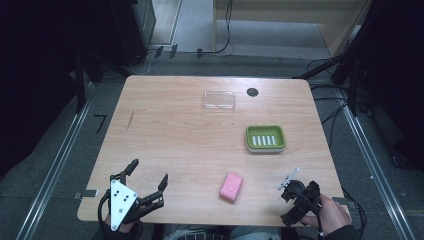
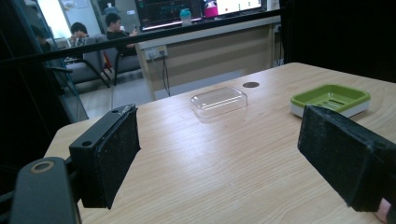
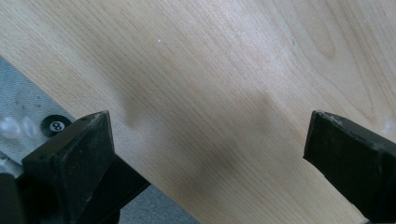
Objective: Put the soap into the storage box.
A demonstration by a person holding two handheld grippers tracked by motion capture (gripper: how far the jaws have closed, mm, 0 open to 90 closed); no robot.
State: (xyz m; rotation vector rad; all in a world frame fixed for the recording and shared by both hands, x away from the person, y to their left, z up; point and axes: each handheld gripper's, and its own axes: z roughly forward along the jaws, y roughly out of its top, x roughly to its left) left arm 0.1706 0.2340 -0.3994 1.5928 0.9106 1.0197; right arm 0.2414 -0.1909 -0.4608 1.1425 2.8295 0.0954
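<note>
Light wood table in a dim room. Pink soap bar, rounded, sits around 6 o'clock between the left gripper and right gripper, both wide open, holding nothing.

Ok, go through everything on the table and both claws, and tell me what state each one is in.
Pink soap: lying flat on the table, untouched.
Green soap dish: upright, empty.
Clear lid: lying alone on the table, apart from the dish.
Left claw: jaws wide open, nothing between them.
Right claw: jaws wide open over bare wood, nothing between them.
</note>
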